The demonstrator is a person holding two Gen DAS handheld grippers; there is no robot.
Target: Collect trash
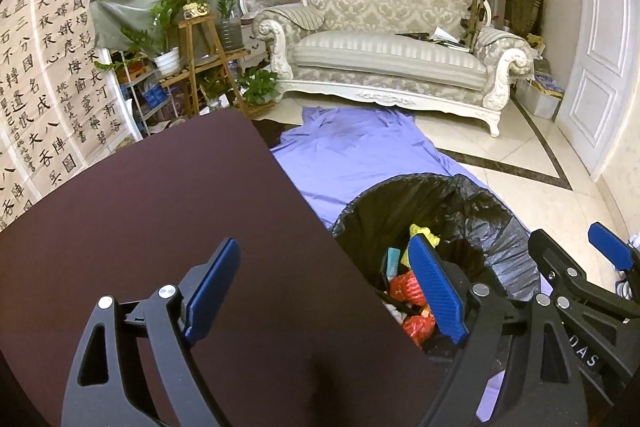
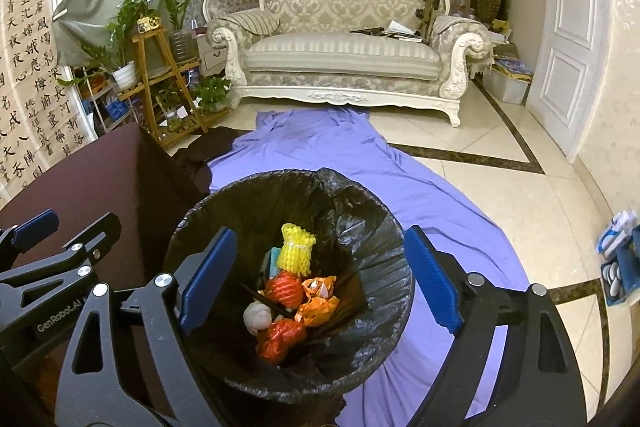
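Note:
A bin with a black liner (image 2: 360,227) stands on a purple cloth beside a dark table; it also shows in the left wrist view (image 1: 480,211). Inside lie a yellow foam net (image 2: 297,251), red net wads (image 2: 283,289), orange wrappers (image 2: 320,301) and a white crumpled ball (image 2: 257,315). My right gripper (image 2: 320,287) is open and empty, directly above the bin. My left gripper (image 1: 324,291) is open and empty, over the table's edge, its right finger above the bin. Each gripper shows at the other view's side.
The dark brown table (image 1: 140,227) is at the left. The purple cloth (image 2: 320,143) runs across the tiled floor to an ornate sofa (image 2: 340,39). A wooden plant stand (image 2: 160,83) is at the back left. A white door (image 2: 568,27) is on the right.

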